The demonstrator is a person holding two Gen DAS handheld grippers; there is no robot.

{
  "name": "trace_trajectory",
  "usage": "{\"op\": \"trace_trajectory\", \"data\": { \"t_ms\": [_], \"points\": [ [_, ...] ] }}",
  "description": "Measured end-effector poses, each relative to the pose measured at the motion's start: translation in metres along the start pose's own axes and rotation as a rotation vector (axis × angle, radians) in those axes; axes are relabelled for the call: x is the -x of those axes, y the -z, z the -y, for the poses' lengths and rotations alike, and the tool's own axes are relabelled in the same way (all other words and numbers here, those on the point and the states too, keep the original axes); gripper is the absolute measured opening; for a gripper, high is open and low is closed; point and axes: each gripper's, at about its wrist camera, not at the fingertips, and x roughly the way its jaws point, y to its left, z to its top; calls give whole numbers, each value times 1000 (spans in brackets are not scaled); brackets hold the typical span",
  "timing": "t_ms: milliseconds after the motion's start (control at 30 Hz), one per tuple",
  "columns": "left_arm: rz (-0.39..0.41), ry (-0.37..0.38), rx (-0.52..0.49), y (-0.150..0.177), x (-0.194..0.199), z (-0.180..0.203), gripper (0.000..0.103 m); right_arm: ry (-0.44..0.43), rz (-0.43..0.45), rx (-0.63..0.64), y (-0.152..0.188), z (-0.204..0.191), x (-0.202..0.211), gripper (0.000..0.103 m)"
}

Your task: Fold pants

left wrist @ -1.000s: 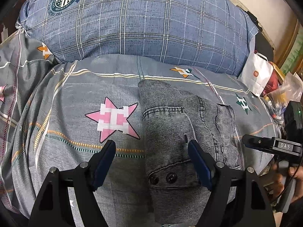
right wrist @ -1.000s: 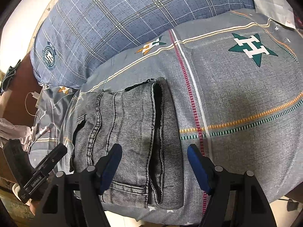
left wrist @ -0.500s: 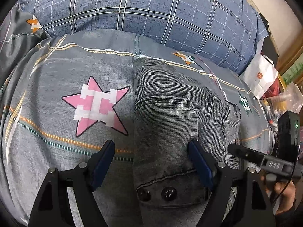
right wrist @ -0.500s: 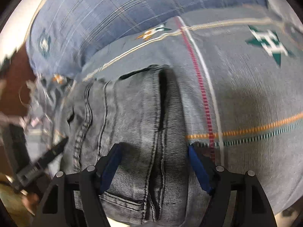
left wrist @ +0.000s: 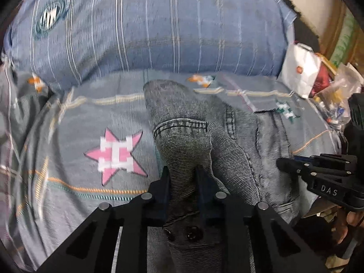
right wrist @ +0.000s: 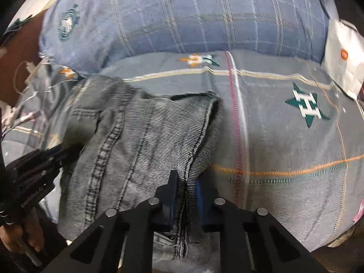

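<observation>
Folded grey denim pants [left wrist: 227,141] lie on a grey patterned bedsheet [left wrist: 68,159]. My left gripper [left wrist: 182,177] is shut on the pants' near edge by the waistband, just above two dark buttons [left wrist: 191,229], and the cloth is pulled up into a ridge. My right gripper [right wrist: 185,191] is shut on the pants [right wrist: 147,132] at the stitched hem edge on their right side. Each gripper shows from the side in the other view: the right one [left wrist: 318,170] and the left one [right wrist: 38,161].
A large blue plaid pillow [left wrist: 159,27] lies across the far side of the bed. A white paper bag [left wrist: 300,70] and cluttered packages sit at the right, past the bed edge. A pink star print [left wrist: 116,154] marks the sheet left of the pants.
Both grippers went from wide open over the pants to shut on the cloth. The gripped edges are now bunched and lifted a little off the sheet.
</observation>
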Motion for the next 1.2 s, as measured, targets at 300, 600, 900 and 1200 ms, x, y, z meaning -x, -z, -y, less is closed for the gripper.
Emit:
{"op": "trace_trajectory", "data": {
  "t_ms": [300, 600, 900, 1200],
  "points": [
    [199, -34, -36, -36, 65, -9, 5, -3, 141, 42, -42, -21, 65, 16],
    [222, -91, 50, -69, 69, -73, 8, 0, 91, 46, -84, -46, -1, 1],
    [-55, 176, 240, 1, -26, -85, 63, -8, 87, -95, -44, 35, -4, 84],
    [-116, 195, 365, 0, -62, -56, 72, -122, -45, -92, -35, 65, -59, 83]
  ]
}}
